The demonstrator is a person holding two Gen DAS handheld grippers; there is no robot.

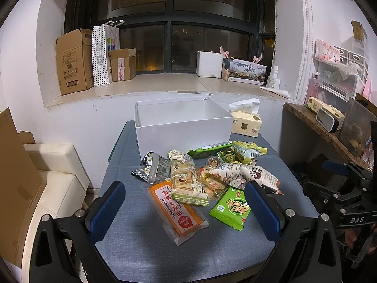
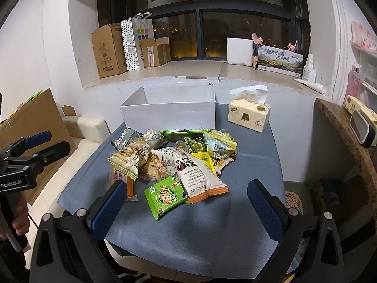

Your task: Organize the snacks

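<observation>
A heap of snack packets lies on the blue-grey table [image 1: 146,254] in front of an empty white box [image 1: 181,127] [image 2: 169,113]. Nearest in the left wrist view are an orange packet [image 1: 175,210], a bright green packet [image 1: 231,208] and a beige-green biscuit pack [image 1: 186,184]. The right wrist view shows the green packet [image 2: 165,197] and a white packet with an orange edge [image 2: 198,176] at the front. My left gripper [image 1: 186,202] hangs open above the near side of the heap, nothing between its fingers. My right gripper [image 2: 188,200] is open too, also holding nothing.
A tissue pack [image 1: 247,122] [image 2: 249,113] stands right of the box. A white cushioned seat [image 1: 54,172] and cardboard sit to the left, a wooden shelf [image 2: 348,136] to the right. Cardboard boxes [image 1: 73,61] and a foam box line the window sill behind.
</observation>
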